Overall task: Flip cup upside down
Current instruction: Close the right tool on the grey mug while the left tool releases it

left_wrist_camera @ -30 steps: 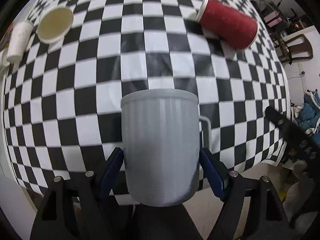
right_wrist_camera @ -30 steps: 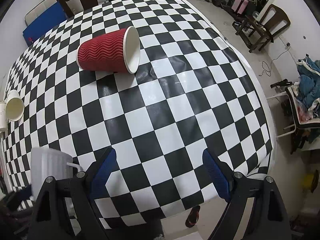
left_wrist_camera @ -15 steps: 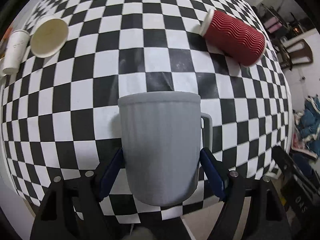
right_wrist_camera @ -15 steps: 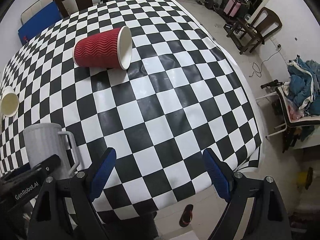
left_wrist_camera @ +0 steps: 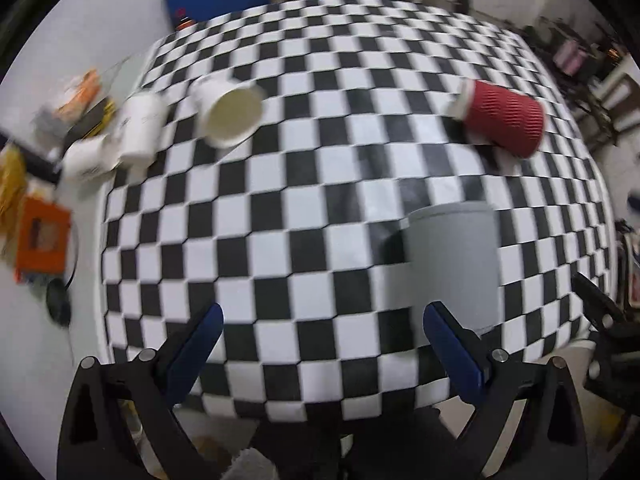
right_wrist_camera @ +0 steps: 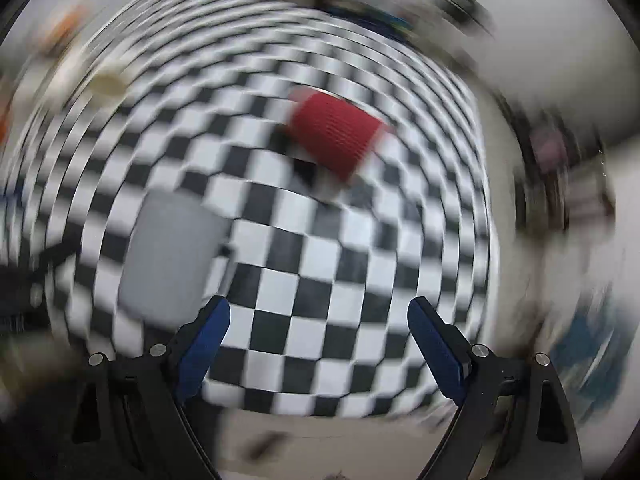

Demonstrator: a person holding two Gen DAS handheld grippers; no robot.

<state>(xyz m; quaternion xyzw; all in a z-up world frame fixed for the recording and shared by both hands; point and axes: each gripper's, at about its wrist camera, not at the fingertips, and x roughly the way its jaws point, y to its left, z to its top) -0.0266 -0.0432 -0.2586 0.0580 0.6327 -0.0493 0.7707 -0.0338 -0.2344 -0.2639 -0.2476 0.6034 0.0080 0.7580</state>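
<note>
Grey and tall, the cup (left_wrist_camera: 454, 264) stands on the checked table (left_wrist_camera: 280, 216), near the front edge. I see a flat closed top on it and no opening, so it looks like it sits mouth down. No handle shows from my left camera.

My left gripper (left_wrist_camera: 320, 344) is wide open and holds nothing. Its blue right fingertip (left_wrist_camera: 452, 344) is just in front of the cup's lower part, and I cannot tell if they touch. The other blue fingertip (left_wrist_camera: 192, 352) is well apart from the cup, over the table edge.

My right gripper (right_wrist_camera: 318, 344) is wide open too, with nothing between its fingers. That camera is very blurry. In it the cup (right_wrist_camera: 168, 256) is a grey blob to the left of the gripper.

A red ribbed paper cup (left_wrist_camera: 502, 118) lies on its side far back on the right. A white paper cup (left_wrist_camera: 230, 114) lies on its side far back on the left, with its open mouth facing me. Two more white cups (left_wrist_camera: 142, 128) lie at the left edge of the table. An orange box (left_wrist_camera: 42, 236) sits off the table to the left.
</note>
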